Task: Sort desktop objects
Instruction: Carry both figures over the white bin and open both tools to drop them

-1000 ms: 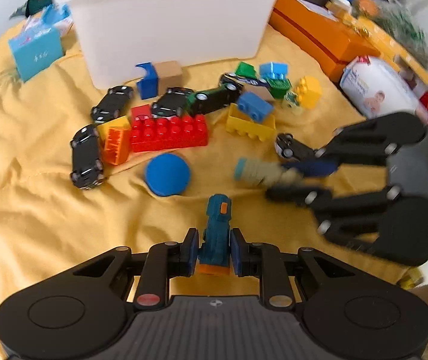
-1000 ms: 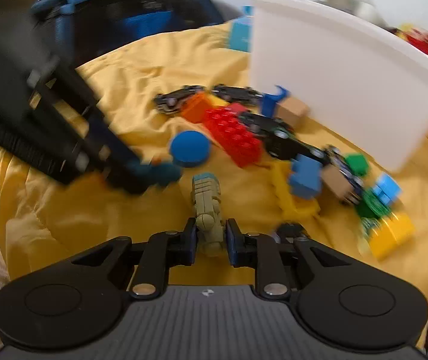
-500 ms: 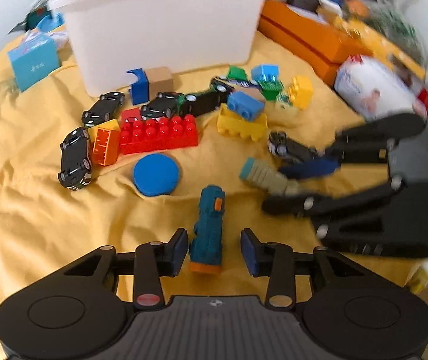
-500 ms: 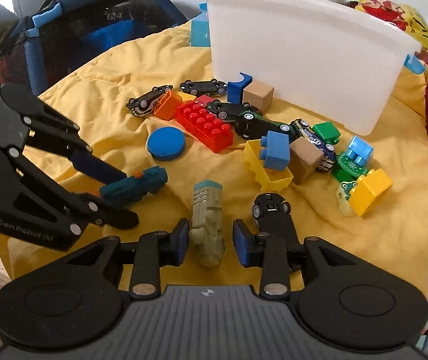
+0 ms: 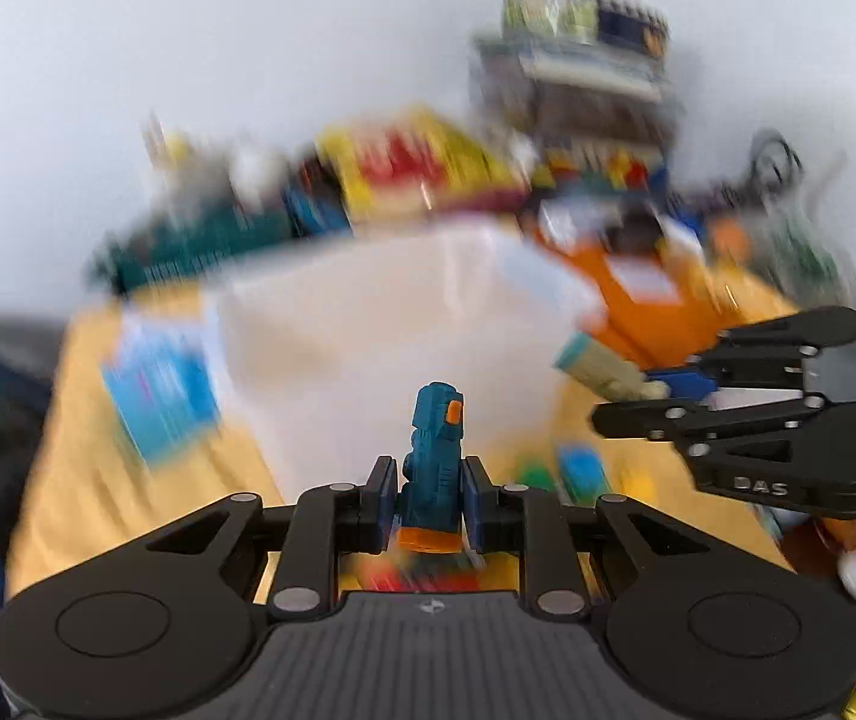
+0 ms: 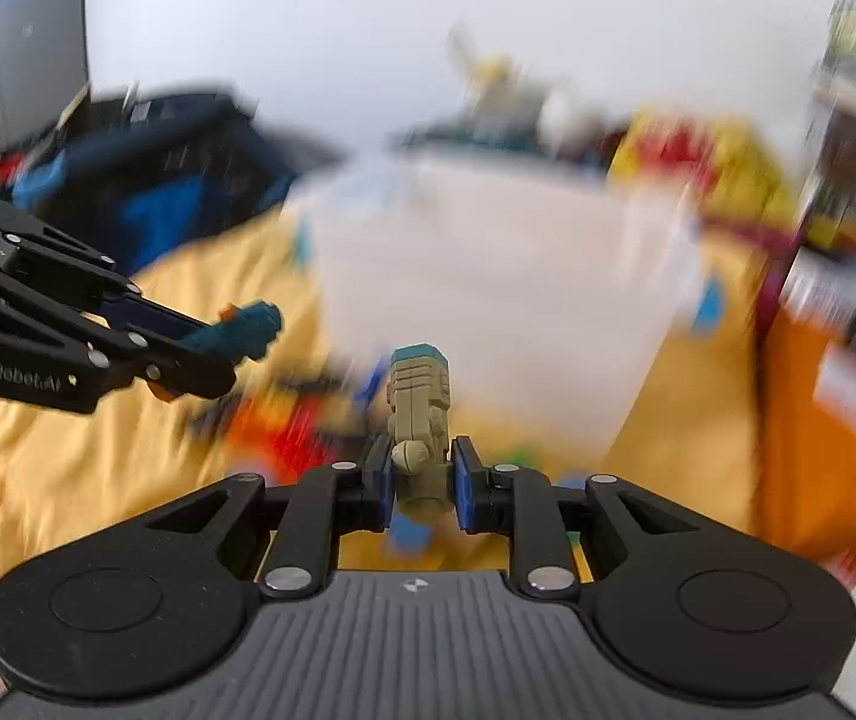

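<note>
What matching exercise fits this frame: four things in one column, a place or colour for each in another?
Things:
1. teal toy
2. tan toy
3. white bin
4. cloth

Descriptions:
A. yellow, spread under the toy pile
B. clamped in the left gripper
C. stands ahead of both grippers, blurred
D. clamped in the right gripper

Pairs: 1-B, 2-D, 3-C, 4-A
</note>
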